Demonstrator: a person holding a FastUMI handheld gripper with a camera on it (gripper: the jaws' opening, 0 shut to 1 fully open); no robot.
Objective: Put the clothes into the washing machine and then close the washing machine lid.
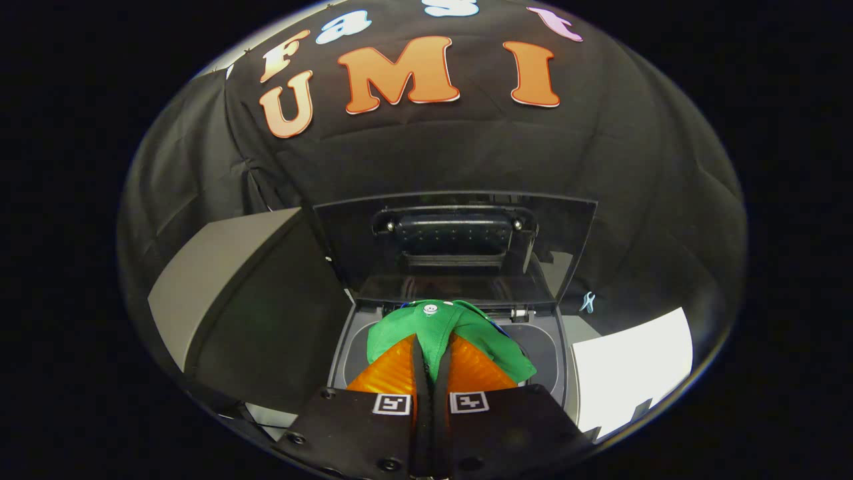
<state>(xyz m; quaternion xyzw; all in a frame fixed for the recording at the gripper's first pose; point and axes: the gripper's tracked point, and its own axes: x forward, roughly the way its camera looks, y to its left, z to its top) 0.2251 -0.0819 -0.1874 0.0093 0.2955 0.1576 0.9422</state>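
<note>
**Carrying the green garment over the open drum**

Pinching a fold of green cloth (pixel 440 333), the gripper (pixel 430 363) at lower centre holds its fingers clenched on it. Beyond, at mid-frame, the washing machine (pixel 546 347) gapes, lid (pixel 453 243) upright. Best to lower well inside before letting go, clear of the rim.

Washer mouth (pixel 543 347) open beneath upright lid (pixel 453 247).
</note>
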